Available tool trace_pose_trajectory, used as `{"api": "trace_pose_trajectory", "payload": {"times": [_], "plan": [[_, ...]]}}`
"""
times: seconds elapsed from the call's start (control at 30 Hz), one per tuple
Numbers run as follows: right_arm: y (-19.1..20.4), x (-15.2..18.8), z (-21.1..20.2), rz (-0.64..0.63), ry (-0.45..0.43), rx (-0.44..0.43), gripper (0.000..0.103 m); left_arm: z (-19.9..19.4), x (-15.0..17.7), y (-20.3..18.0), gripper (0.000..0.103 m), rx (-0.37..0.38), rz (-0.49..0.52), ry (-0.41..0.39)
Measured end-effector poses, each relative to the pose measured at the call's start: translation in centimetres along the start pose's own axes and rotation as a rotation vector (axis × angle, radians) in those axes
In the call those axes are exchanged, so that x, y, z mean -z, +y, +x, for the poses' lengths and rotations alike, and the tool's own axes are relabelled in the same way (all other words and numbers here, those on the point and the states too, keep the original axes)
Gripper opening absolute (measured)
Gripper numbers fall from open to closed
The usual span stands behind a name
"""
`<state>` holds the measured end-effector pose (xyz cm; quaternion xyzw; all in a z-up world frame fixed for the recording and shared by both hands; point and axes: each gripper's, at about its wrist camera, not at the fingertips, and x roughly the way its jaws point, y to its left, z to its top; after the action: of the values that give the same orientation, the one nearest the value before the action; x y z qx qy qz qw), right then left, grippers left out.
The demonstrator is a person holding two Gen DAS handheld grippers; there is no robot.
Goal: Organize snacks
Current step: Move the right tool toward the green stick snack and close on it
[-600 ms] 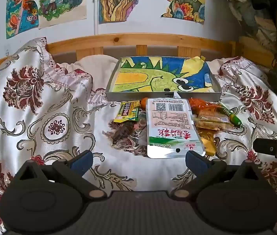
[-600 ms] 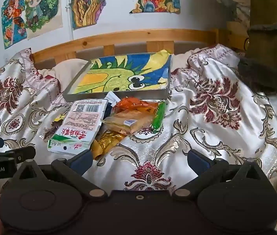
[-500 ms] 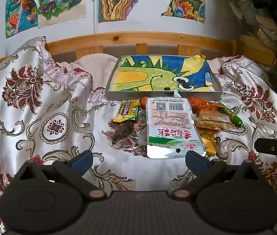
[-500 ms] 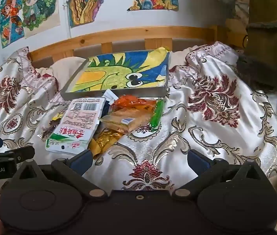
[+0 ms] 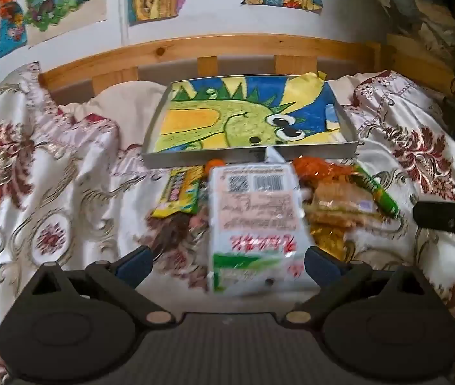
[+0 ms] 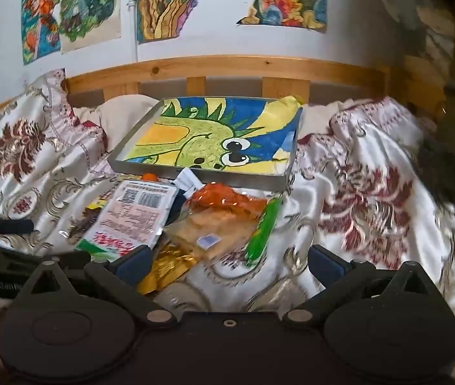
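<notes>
Satin bedspread (image 5: 66, 173), white with maroon and gold flowers, spread over the bed under everything. Grey metal tray (image 5: 249, 155) toward the wooden headboard (image 5: 227, 45), lined with a green-and-yellow dinosaur drawing (image 5: 243, 118), nothing else visible inside it. Snack heap just in front of the tray's near wall, on the bedspread: large white pouch (image 5: 253, 221) with barcode and red lettering lying flat on top; yellow packet (image 5: 179, 192) just left of it, partly tucked under; orange wrapper (image 6: 227, 199) and clear pack of pale biscuits (image 6: 211, 231) to its right; green stick-shaped packet (image 6: 264, 227) at the right edge of the heap; gold foil packet (image 6: 166, 266) nearest the right-hand tool. Small orange round thing (image 6: 149, 176) against the tray wall, possibly a fruit, too blurred to say. Left gripper (image 5: 227, 261) low over the bedspread, blue-padded fingers (image 5: 134, 261) spread wide and released, the near end of the white pouch between them but not pinched. Right gripper (image 6: 229, 263) likewise spread and holding nothing, its left finger just over the gold foil packet. Coloured drawings (image 6: 73, 9) taped on the wall above the headboard.
</notes>
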<state>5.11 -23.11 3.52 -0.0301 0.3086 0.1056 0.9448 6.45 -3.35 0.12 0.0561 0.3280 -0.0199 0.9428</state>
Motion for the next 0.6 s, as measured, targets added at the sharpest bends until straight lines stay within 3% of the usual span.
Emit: {"api": "trace_pose_trajectory", "payload": {"times": [0.3, 0.6], "plan": [[-2.1, -2.2, 3.6, -0.043, 0.032, -0.078, 0.102, 3.4, -1.4, -1.8, 0.103, 0.022, -0.005, 0.062], [-4.2, -3.3, 7.7, 0.013, 0.093, -0.169, 0.102, 5.2, -1.5, -3.1, 0.103, -0.001, 0.020, 0.087]]}}
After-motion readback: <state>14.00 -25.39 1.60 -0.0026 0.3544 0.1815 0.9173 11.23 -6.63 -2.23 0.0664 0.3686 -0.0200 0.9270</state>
